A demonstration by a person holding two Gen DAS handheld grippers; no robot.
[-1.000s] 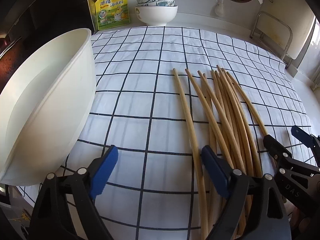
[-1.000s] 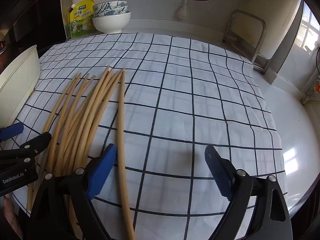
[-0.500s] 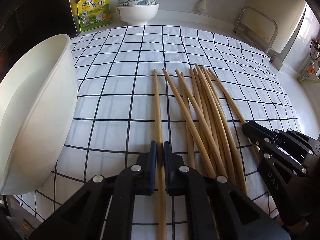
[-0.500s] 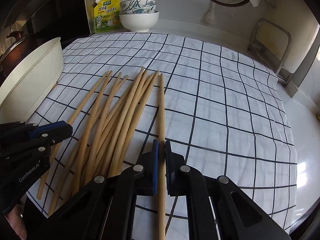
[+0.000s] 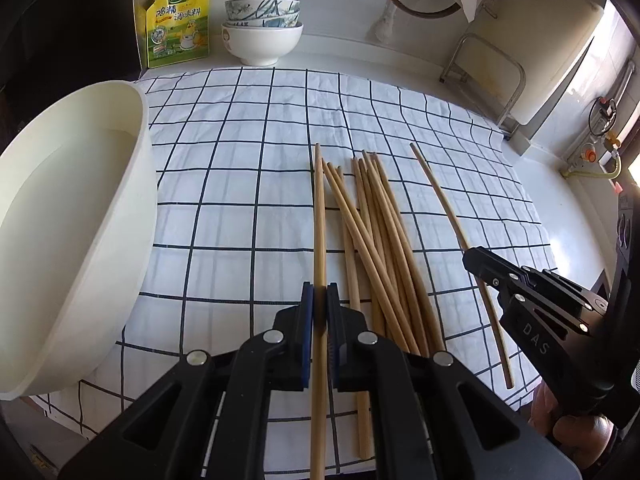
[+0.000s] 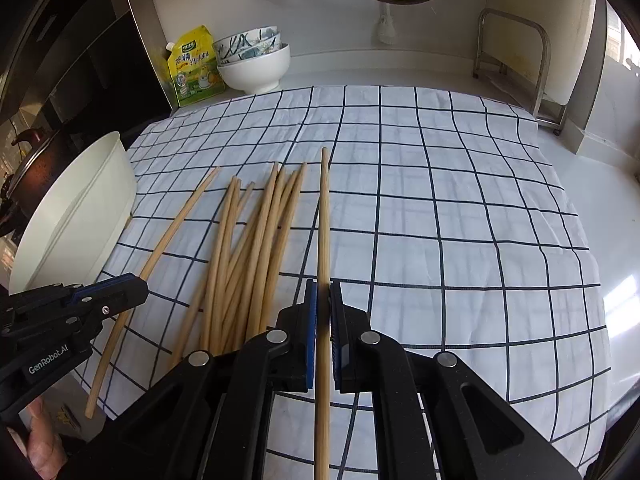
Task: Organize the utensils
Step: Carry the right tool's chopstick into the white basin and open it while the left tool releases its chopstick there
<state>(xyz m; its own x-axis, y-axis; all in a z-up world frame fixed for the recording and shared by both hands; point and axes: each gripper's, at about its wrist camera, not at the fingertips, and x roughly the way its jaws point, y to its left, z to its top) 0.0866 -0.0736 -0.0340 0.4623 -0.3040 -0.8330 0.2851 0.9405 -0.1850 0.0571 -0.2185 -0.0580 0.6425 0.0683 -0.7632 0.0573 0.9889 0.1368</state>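
Left tongs (image 5: 319, 308) clamping chopstick (image 5: 319, 216), right tongs (image 6: 323, 304) likewise, handle ends cropped.

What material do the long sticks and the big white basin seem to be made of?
The chopsticks look like bamboo or light wood: pale tan, matte, unpainted, slightly bowed, though the fisheye lens may add to that. The basin seems plastic: smooth cream-white walls with a soft sheen and a thin rim, though glazed ceramic cannot be ruled out.

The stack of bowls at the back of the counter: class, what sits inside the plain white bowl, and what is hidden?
Two blue-patterned ceramic bowls nest inside the plain white bowl. Only their rims and upper walls show; their bases and any contents are covered.
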